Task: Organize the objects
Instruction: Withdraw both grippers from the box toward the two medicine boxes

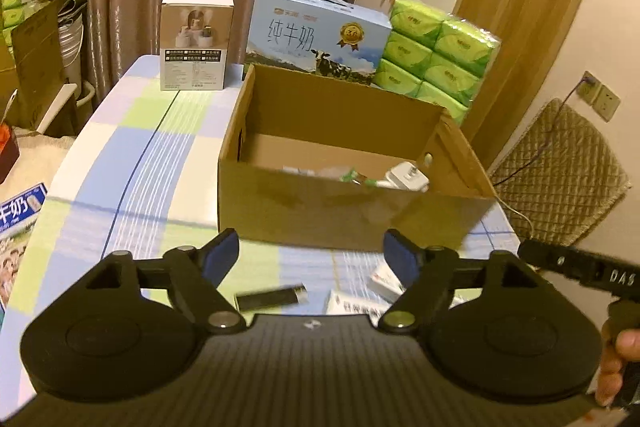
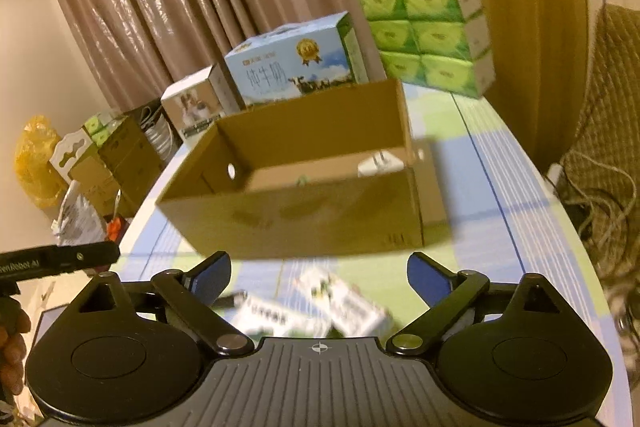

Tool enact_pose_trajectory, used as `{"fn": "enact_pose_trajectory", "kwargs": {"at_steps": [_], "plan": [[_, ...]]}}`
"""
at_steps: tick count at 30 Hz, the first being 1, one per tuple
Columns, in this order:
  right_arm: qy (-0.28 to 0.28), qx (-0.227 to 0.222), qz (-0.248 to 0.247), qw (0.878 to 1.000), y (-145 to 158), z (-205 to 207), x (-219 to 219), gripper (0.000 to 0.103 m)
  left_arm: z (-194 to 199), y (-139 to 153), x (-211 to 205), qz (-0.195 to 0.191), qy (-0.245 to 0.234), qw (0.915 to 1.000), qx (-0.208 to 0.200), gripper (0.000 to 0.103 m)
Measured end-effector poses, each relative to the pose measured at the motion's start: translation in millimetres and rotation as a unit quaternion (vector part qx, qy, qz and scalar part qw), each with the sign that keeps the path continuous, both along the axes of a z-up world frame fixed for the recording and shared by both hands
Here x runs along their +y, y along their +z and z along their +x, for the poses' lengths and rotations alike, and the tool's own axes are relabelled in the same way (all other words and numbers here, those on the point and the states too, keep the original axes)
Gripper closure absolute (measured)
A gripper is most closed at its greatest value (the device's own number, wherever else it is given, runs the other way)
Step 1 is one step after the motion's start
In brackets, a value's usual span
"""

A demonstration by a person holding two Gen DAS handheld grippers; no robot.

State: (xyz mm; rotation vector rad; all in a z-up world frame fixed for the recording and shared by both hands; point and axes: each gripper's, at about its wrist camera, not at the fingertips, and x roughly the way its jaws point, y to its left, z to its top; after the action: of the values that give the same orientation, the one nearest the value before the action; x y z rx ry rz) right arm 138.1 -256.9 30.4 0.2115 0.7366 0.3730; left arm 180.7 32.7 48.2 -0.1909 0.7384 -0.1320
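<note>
An open cardboard box (image 1: pixel 320 215) stands on the checked table; it shows in the right wrist view (image 2: pixel 304 215) too. Inside lie a white charger (image 1: pixel 406 179) and a small green and white item (image 1: pixel 354 178). My left gripper (image 1: pixel 310 255) is open and empty, just in front of the box. Below it on the table lie a dark stick-shaped object (image 1: pixel 270 297) and small white packets (image 1: pixel 348 303). My right gripper (image 2: pixel 319 277) is open and empty above two blurred white packets (image 2: pixel 320 307).
Behind the box stand a white product carton (image 1: pixel 196 41), a blue milk carton (image 1: pixel 316 35) and a stack of green tissue packs (image 1: pixel 436 55). The table edge curves on the right (image 2: pixel 560 227), with cables and a quilted chair beyond.
</note>
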Motion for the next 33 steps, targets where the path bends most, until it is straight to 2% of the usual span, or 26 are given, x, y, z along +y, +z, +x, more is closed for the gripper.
{"fn": "enact_pose_trajectory", "kwargs": {"at_steps": [2,7,14,20,33], "plan": [[0.004,0.001,-0.009,1.000,-2.6,-16.4,-0.8,0.010,-18.2,-0.3,-1.8,0.003,0.004,1.0000,0.003,0.024],[0.022,-0.001,-0.039,0.999,-10.5,-48.3,0.0,0.009,-54.9,-2.2,-8.7,0.010,0.010,0.9999,0.008,0.012],[0.019,0.011,-0.042,0.999,-21.8,-69.2,-11.0,0.009,-88.2,-12.6,-16.5,0.024,0.008,0.9995,0.020,0.006],[0.016,0.013,-0.041,0.999,-23.8,-71.4,-17.2,0.009,-95.7,-19.7,-20.0,0.041,0.004,0.9987,0.028,0.006],[0.020,0.025,-0.046,0.998,-32.5,-66.7,-12.9,0.009,-90.7,-32.7,-21.1,0.042,-0.003,0.9982,0.041,0.006]]}}
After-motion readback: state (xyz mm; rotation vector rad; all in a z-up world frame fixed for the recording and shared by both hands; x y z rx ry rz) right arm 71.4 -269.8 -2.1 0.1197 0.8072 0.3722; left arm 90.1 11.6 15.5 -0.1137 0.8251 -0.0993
